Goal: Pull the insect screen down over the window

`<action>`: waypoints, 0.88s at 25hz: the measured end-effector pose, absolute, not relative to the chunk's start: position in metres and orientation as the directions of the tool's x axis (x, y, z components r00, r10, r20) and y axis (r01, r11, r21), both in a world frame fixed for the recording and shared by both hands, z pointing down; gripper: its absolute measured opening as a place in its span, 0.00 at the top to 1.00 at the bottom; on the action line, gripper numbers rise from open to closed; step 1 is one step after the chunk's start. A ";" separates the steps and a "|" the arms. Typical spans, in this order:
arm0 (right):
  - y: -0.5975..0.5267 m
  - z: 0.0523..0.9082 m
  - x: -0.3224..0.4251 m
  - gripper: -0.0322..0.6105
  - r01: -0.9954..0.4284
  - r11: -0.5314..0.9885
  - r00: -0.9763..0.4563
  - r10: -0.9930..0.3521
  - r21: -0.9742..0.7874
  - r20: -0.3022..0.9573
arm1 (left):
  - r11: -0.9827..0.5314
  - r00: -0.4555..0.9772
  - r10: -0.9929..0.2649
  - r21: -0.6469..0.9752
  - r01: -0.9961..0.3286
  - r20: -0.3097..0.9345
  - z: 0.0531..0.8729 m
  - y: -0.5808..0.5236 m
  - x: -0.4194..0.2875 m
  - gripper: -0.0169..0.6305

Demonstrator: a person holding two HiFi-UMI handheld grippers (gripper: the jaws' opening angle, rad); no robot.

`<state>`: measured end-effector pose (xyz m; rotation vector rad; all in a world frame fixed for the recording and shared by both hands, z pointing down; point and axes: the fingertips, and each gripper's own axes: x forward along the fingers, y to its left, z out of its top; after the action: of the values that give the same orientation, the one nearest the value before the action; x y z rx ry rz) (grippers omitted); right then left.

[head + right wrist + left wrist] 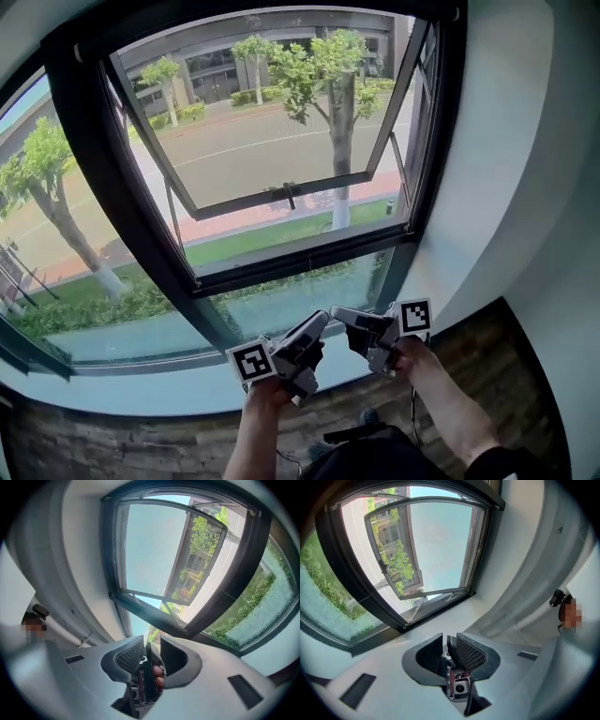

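- The dark-framed window (117,187) fills my head view. Its open sash (281,195) tilts outward, and a pale wall (506,169) closes off the right side.
- Both grippers sit low and side by side, in front of the lower pane (281,309) and above the sill (141,394).
- The left gripper (319,325) (449,638) and right gripper (337,314) (151,645) each have their jaws drawn together with nothing between them.
- The insect screen is not across the opening. I cannot pick it out along the top rail (169,26), which is well above both grippers.
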<state>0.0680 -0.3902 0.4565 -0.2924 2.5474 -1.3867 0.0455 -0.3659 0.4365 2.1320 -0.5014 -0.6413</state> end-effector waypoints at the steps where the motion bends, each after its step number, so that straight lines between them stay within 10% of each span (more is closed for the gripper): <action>1: -0.384 0.449 0.068 0.77 -0.051 0.539 -0.953 -0.277 -0.841 -0.120 | -0.577 0.789 -0.553 0.807 -0.130 -0.268 0.432 -0.360 0.045 0.84; 22: -0.271 0.413 0.182 0.79 0.111 0.571 -0.941 -0.204 -0.813 -0.272 | -0.530 0.744 -0.629 0.825 -0.197 -0.226 0.415 -0.253 0.152 0.83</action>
<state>0.1820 -0.2713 0.4133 -0.0753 2.4708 -1.3137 0.1519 -0.2534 0.4155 2.0972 -0.6204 -0.6496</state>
